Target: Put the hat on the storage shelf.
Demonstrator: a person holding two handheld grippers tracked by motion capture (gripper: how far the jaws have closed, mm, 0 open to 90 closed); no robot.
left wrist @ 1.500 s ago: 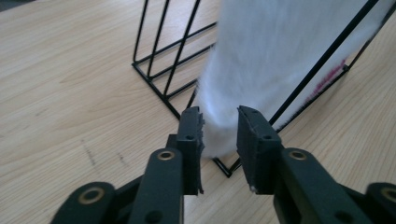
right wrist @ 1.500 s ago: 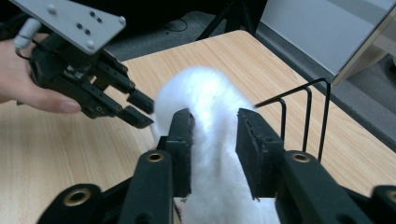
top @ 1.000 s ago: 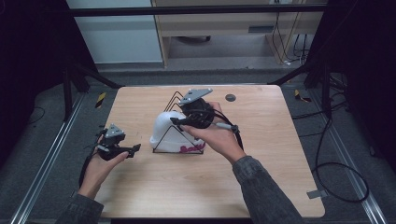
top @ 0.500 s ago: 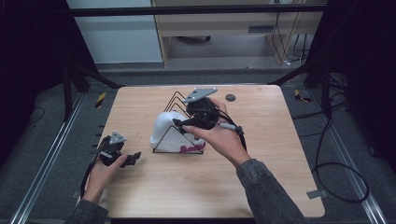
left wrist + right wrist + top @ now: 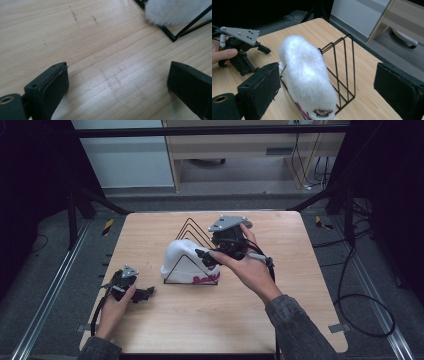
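The left claw (image 5: 145, 293) is held low at the 8 o'clock edge of the wooden counter (image 5: 310, 320), gripped from behind by the left hand (image 5: 116, 306), with the forearm entering from the bottom of the high view. Its jaws are pointed toward 3 o'clock and, in the left gripper view, are seen spread wide apart over bare wood, released, with nothing between them. The right claw (image 5: 206, 257) is held above the middle of the counter by the right hand (image 5: 250, 267), whose forearm is extended diagonally from 5 o'clock in a grey sleeve (image 5: 300, 330). Its jaws are directed toward 9 o'clock and, in the right gripper view, are seen parted widely on either side of a white knitted hat (image 5: 308, 75), without contact being visible; the claw is released. The hat is draped over the near end of a black wire rack (image 5: 342, 72) standing at the centre of the counter, with pink lettering on its lower band. The rack's remaining triangular dividers are left uncovered toward 12 o'clock. The left claw is well apart from the rack.
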